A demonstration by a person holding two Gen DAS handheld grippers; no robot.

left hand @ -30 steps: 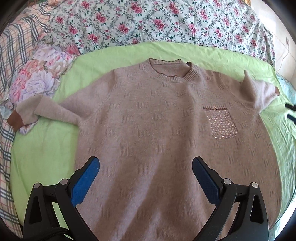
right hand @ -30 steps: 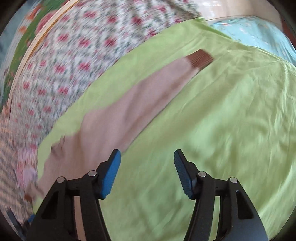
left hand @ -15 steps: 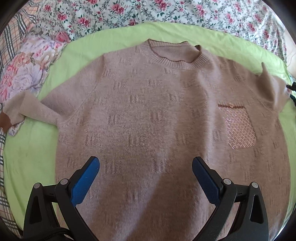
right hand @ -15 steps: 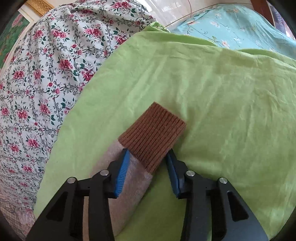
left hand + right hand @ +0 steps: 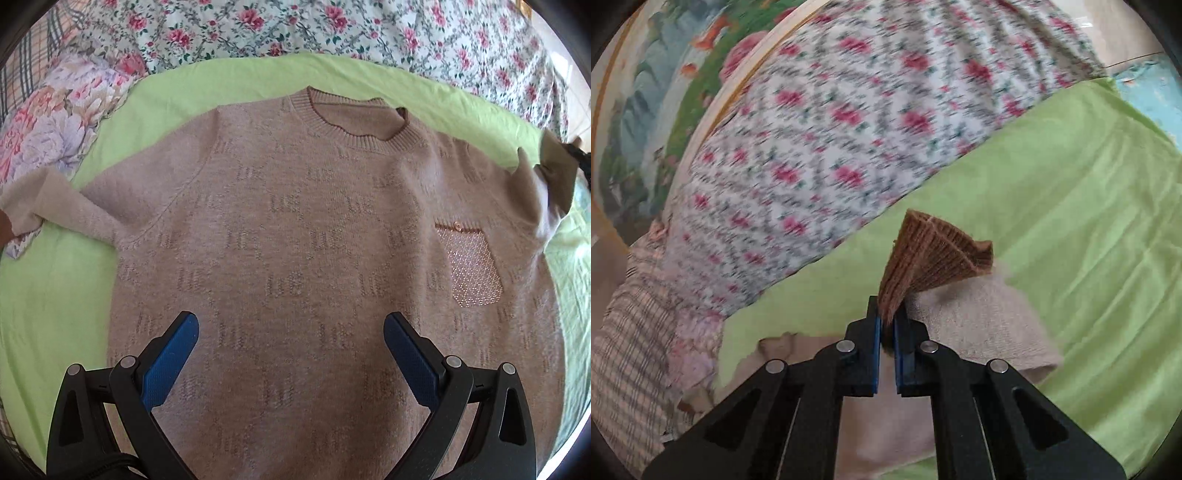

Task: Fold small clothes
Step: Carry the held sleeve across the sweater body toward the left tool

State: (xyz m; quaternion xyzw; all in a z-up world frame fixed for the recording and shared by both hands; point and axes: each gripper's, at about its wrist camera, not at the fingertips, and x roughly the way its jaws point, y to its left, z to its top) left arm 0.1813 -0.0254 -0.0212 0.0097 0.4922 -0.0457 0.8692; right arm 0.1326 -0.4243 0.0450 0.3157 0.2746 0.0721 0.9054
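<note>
A beige knit sweater with a sparkly chest pocket lies face up on a green sheet. My left gripper hovers open over its lower body with nothing between the fingers. The left sleeve stretches out to the left edge. In the right wrist view my right gripper is closing tight on the brown ribbed cuff, which is pinched between the pads and lifted off the sheet. The beige sleeve hangs beneath it. That gripper shows at the far right of the left wrist view.
A floral quilt bounds the far side of the green sheet. A flowered pillow and plaid cloth lie at the left. Turquoise bedding sits beyond the sheet at the right. A framed picture hangs behind.
My right gripper went from open beside the sleeve to shut on the brown cuff, then lifted it off the sheet. The left gripper drew closer over the sweater and stayed open.
</note>
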